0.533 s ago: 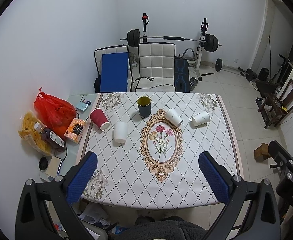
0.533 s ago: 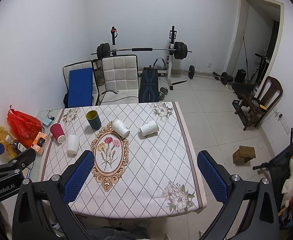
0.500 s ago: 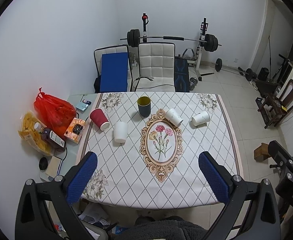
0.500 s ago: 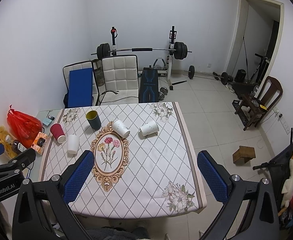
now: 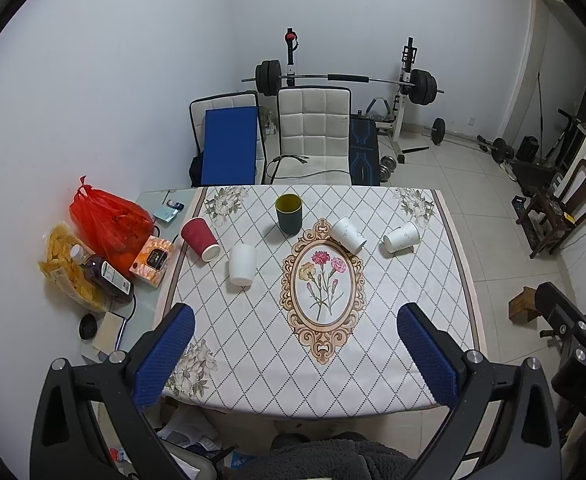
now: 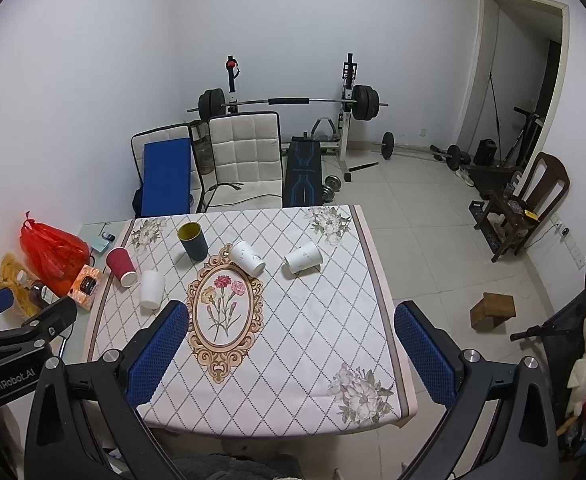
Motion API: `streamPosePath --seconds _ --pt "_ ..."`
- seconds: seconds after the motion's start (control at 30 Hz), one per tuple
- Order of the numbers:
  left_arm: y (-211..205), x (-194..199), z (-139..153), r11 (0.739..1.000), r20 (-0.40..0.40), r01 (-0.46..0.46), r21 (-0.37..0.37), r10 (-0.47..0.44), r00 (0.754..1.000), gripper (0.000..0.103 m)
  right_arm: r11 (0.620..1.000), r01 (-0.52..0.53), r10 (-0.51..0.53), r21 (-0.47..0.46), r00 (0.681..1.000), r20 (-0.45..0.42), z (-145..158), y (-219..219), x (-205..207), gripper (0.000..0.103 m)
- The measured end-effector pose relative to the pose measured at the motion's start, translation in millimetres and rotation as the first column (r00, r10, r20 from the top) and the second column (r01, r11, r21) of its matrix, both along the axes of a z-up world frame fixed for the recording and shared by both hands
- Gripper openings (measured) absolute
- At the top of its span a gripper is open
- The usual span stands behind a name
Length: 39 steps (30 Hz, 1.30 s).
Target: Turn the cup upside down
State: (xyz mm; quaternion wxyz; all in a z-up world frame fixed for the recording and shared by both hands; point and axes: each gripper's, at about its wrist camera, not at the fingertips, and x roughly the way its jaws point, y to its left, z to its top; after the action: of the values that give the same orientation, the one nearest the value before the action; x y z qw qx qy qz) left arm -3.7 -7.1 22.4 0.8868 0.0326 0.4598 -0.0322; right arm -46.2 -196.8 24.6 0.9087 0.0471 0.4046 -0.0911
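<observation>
Nothing has moved since half a second ago: both our grippers hang where they were above the near edge of the surface [image 5: 393, 364], and every cup lies as it did. Our left gripper [image 5: 295, 350] has its jaws spread wide with only the patterned cloth between the blue pads; our right gripper [image 6: 289, 350] is spread just as wide and holds nothing.

On the far half of the surface we see five cups. A dark cup with a yellow inside [image 5: 288, 214] stands upright, mouth up, near the far edge. A red ribbed paper cup [image 5: 199, 238] lies tipped on its side at the left. Just beside it, a plain white cup [image 5: 241, 264] appears to stand mouth down, though at this range we cannot be sure. Two more white cups lie on their sides to the right: one [image 5: 348, 234] at the top of the oval flower motif [image 5: 323, 280], the other [image 5: 401, 237] further right, apart from it.

Left of the cloth sit a red plastic bag [image 5: 109, 220] and an orange box [image 5: 151, 261].
</observation>
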Motion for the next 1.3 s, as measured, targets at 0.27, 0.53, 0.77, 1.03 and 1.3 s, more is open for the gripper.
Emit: streamPosePath --seconds 0.27,0.53,0.77,1.03,1.3 --pt "-11.6 15.5 -10.5 0.998 0.018 -0.046 0.043 0.045 0.999 0.103 0.999 0.002 -0.001 0.035 1.0 -0.025 -20.9 -15.7 3.5 0.103" --pt "-33.7 52.6 -80.8 0.992 -0.057 -0.062 0.111 0.069 0.996 0.103 0.999 0.012 -0.008 0.035 0.994 -0.106 -89.6 -43.4 47.2 0.103" --pt "-47.8 114.6 -154.1 0.989 -0.204 -0.054 0.136 0.081 0.976 0.103 0.999 0.04 -0.035 0.017 0.972 -0.233 -174.8 -58.1 108.0 0.103" --pt "-61.9 206.3 -226.3 0.994 -0.35 -0.018 0.108 0.055 0.935 0.103 0.993 0.12 -0.104 0.017 0.916 -0.389 -277.6 -67.7 189.3 0.103" --pt "-87.9 288.1 -292.7 0.995 -0.473 0.01 0.095 0.036 0.88 0.103 0.984 0.178 -0.147 0.005 0.831 -0.537 -369.8 -73.4 251.6 0.103"
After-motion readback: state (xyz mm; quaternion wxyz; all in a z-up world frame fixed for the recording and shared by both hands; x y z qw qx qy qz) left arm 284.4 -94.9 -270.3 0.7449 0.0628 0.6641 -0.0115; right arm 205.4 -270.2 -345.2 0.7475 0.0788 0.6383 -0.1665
